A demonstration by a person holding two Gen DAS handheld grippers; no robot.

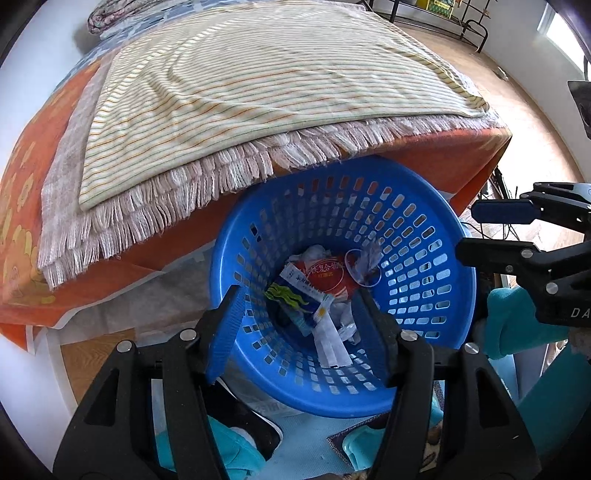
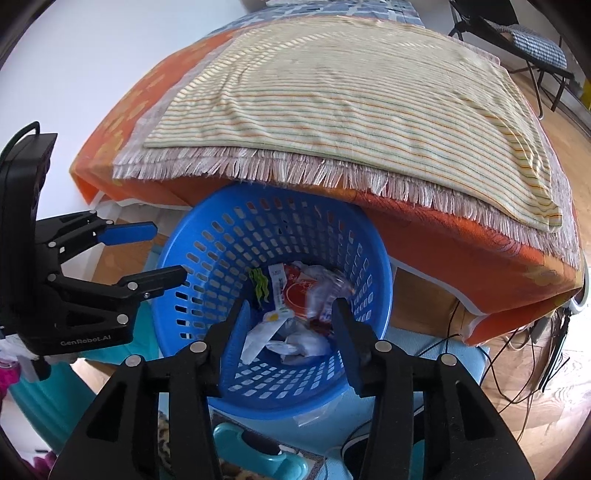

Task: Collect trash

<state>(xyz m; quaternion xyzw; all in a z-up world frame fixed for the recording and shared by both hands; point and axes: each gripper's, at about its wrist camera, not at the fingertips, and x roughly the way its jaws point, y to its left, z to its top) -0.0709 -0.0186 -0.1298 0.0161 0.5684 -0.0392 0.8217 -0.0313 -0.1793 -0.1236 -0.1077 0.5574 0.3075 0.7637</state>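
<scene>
Both the left tongs (image 1: 295, 306) and right tongs (image 2: 290, 325) hang open and empty above the blue basket (image 1: 458, 295) (wrappers (image 1: 321, 280) inside), beside the bed (image 1: 258, 92).

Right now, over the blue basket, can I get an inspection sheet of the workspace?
Surface: wooden floor, pale blue mat under basket.
Job's things: blue basket beside the bed, holding wrappers and crumpled paper.
Clutter: teal items by the basket's near side.
Grippers: left gripper and right gripper above the basket, jaws open, nothing held.
Cables: black cables on floor under the bed's corner.
Surroundings: bed with orange cover, fringed striped blanket, black chair.
</scene>
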